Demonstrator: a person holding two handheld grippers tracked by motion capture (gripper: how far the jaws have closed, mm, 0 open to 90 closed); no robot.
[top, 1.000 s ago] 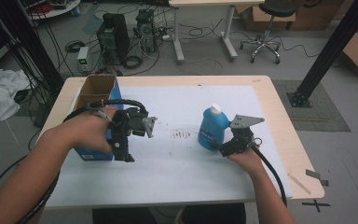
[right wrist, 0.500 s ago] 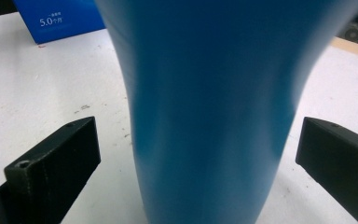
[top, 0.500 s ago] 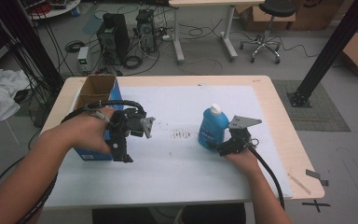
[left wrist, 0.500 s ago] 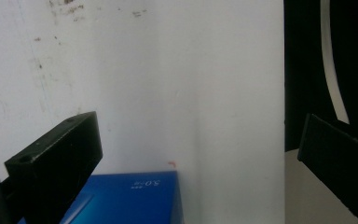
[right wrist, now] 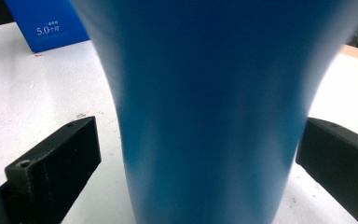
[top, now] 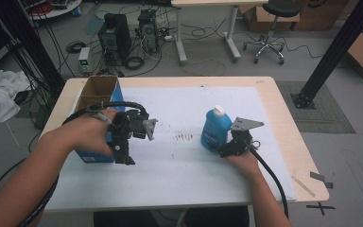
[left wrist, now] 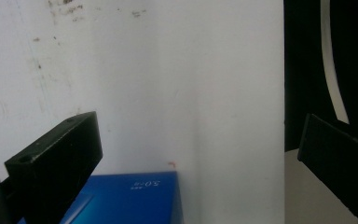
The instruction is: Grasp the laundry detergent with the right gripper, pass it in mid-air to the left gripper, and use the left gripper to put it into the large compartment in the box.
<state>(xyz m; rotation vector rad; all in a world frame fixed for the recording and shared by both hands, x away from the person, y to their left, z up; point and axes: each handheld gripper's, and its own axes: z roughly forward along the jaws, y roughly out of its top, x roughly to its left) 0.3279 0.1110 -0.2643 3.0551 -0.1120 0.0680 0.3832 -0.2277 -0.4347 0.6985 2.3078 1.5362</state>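
- Nothing much moved: right hand-held gripper [top: 223, 147] still straddles bottle [top: 214, 128], jaws spread, no grip yet.
- Left hand-held gripper [top: 123, 153] open, empty, over box [top: 97, 97].
- Grasp and lift remain.

One blue bottle [top: 215, 130] and one blue cardboard box [top: 96, 111] stand on the counter [top: 264, 94]. Two handheld grippers work there, left [top: 123, 153] and right [top: 217, 149].

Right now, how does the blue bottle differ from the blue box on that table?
The blue bottle is rounded with a white cap and stands closed; the blue box is square-sided with its top open, showing brown cardboard inside. The bottle stands between the right gripper's open jaws; the box sits at the table's left edge beside the left gripper, ungrasped. Both are blue and upright.
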